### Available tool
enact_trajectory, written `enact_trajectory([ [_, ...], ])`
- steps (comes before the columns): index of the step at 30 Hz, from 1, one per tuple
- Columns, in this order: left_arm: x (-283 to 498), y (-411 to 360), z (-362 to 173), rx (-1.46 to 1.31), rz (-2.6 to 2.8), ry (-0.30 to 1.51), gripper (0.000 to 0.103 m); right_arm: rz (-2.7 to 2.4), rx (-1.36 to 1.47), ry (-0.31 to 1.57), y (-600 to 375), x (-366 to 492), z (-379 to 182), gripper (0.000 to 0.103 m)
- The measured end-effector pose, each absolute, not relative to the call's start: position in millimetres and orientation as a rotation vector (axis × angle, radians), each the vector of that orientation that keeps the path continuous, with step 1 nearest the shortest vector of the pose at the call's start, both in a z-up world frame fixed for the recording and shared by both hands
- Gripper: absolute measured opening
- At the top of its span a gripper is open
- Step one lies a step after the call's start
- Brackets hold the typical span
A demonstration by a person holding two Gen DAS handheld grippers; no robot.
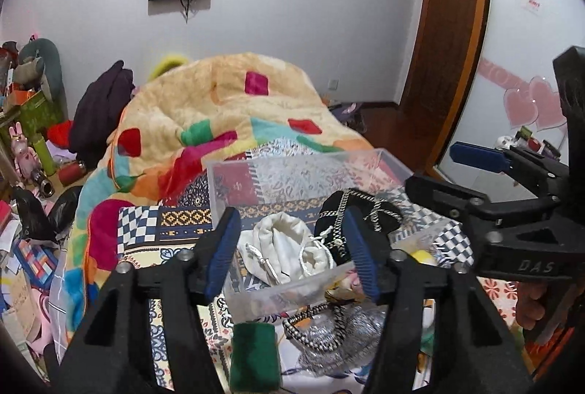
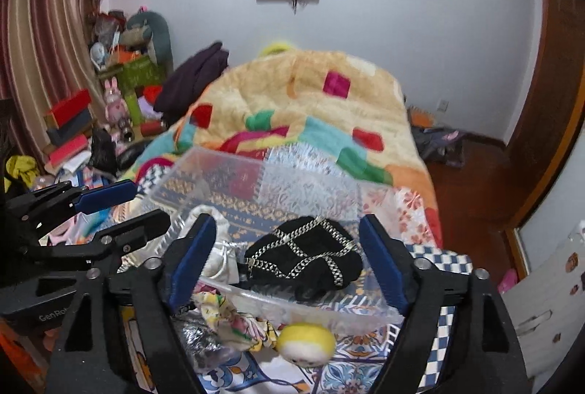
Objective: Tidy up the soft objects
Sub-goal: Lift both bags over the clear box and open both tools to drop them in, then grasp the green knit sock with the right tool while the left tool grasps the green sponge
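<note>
We hold both hand-held grippers open and empty over the clear bin (image 2: 256,299) on the bed; the yellow plush ball (image 2: 306,343) lies outside its near wall, nearest our right hand-held gripper (image 2: 289,262), below its fingertips.

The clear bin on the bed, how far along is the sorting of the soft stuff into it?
Partly done. The clear bin already holds the white drawstring pouch and the black chain-trimmed bag. Nothing is in hand: the left gripper and right gripper are both open and empty. Left outside the bin: the yellow plush, the floral cloth, the silver bag and the green item.
</note>
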State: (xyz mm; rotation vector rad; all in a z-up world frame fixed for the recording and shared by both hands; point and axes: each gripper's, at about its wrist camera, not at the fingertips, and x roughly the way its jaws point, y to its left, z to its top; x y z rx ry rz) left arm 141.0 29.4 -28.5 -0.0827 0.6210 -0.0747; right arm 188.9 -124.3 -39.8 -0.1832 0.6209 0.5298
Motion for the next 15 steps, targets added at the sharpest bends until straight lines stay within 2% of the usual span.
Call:
enact_trajectory([
  [3, 126.5, 30.4, -20.7, -0.076, -0.069, 0.594, 0.072, 0.533, -0.163, 0.573, -133.2, 173.9, -29.0, 0.085],
  [9, 98.4, 30.8, -17.4, -0.064, -0.055, 0.568, 0.096, 0.512, -0.127, 0.501, -150.0, 148.9, -20.1, 0.102],
  [15, 79.7, 37.1, -35.6, -0.077, -0.044, 0.617, 0.098, 0.484, -0.145, 0.505, -166.5, 128.8, -36.0, 0.102],
])
